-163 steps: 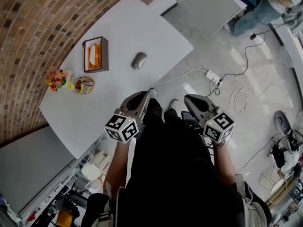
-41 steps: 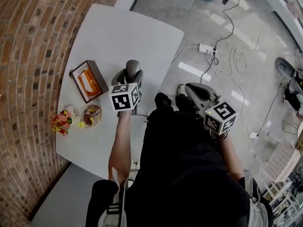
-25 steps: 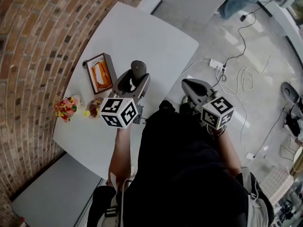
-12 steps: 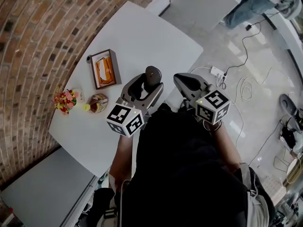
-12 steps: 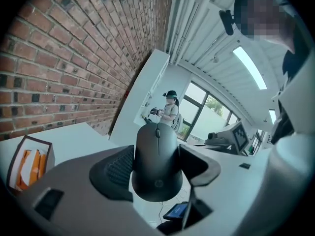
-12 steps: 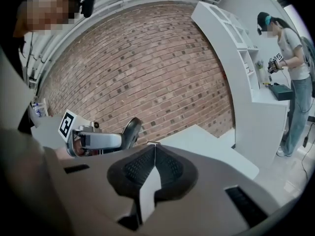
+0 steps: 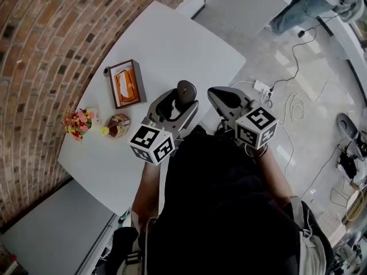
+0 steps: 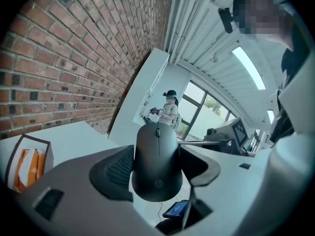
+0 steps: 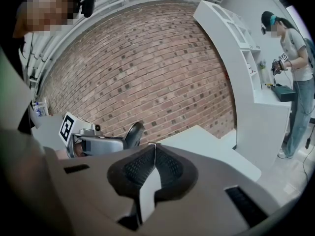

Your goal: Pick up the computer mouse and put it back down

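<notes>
The dark grey computer mouse [image 7: 184, 89] sits between the jaws of my left gripper [image 7: 183, 99], which is shut on it and holds it off the white table [image 7: 172, 33], near the table's front edge. In the left gripper view the mouse [image 8: 157, 132] fills the middle, pinched at its sides by the left gripper [image 8: 156, 156], its wheel end pointing away. My right gripper [image 7: 215, 95] hangs beside it over the floor, shut with nothing in it. Its pads meet in the right gripper view [image 9: 154, 146], where the mouse [image 9: 133, 134] shows at the left.
A brown tissue box [image 7: 126, 83], a small bunch of flowers [image 7: 77, 123] and a snack bowl [image 7: 117, 125] stand on the table's left side by the brick wall. A power strip [image 7: 264, 87] and cables lie on the floor at the right. A person [image 7: 312, 4] stands far right.
My left gripper went out to the mouse on the table, shut on it and brought it back toward the front edge, raised. In the last half second the right gripper drifted slightly left.
</notes>
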The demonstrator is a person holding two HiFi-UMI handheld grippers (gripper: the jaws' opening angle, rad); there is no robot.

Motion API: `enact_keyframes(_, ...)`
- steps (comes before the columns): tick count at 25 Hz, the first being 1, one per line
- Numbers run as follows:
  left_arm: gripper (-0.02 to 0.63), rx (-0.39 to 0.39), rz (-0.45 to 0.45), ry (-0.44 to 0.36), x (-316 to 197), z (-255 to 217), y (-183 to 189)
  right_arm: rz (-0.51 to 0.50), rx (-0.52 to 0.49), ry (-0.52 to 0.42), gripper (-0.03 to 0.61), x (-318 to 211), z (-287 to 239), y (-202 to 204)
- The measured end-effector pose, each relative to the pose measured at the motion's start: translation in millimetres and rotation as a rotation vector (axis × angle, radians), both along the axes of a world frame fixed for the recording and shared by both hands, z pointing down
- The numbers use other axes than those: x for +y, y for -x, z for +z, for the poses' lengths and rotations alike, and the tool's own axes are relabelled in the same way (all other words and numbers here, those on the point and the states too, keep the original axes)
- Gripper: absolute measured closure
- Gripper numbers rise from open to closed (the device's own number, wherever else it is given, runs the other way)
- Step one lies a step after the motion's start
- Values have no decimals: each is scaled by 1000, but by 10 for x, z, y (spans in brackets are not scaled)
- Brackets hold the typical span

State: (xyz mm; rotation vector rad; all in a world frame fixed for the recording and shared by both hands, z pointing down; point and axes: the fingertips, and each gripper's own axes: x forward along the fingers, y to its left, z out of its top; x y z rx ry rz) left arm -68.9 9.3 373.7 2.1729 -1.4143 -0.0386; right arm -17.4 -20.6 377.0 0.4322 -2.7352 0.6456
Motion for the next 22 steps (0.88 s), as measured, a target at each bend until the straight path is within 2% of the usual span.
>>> enact_keyframes(15, 313, -1, 23, 58, -102, 142, 59, 46, 26, -18, 560, -155, 2, -71)
enact_keyframes(22, 311, -85, 53, 108, -138, 387, 54, 84, 50, -17, 560, -187, 38, -243)
